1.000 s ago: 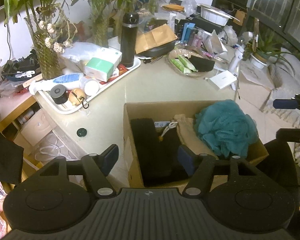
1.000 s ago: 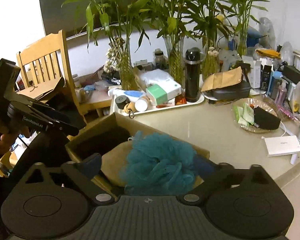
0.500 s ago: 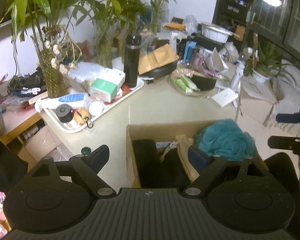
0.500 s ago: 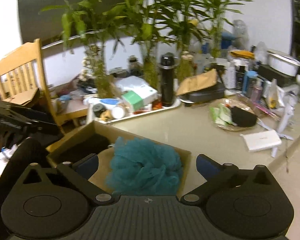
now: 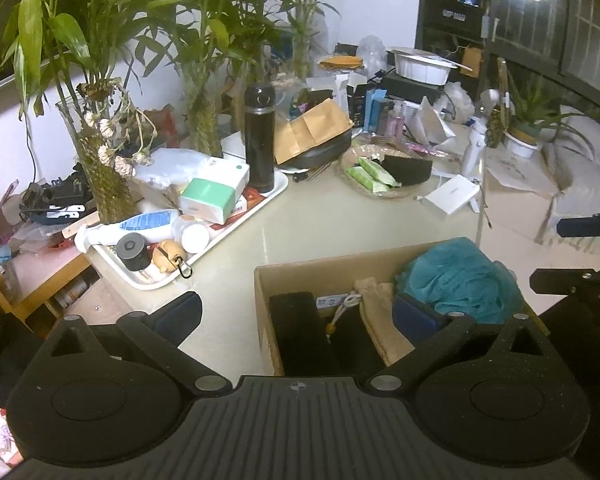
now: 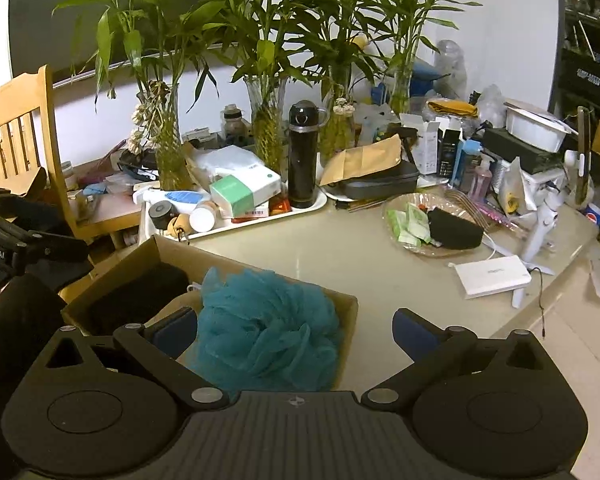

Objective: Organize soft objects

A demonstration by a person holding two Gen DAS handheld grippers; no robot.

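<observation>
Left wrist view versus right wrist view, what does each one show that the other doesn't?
Only the left wrist view shows the beige drawstring pouch inside the cardboard box and the potted plant on the far side. Only the right wrist view shows the wooden chair. Both share the box, the teal bath pouf, the black flask, the white tray and open, empty tongs; the left tongs are opening.

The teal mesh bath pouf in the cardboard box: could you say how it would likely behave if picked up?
The teal mesh bath pouf looks airy, so probably very light. Its ruffled netting would likely squash, then spring back. Bulging above the cardboard box rim, it may snag.
</observation>
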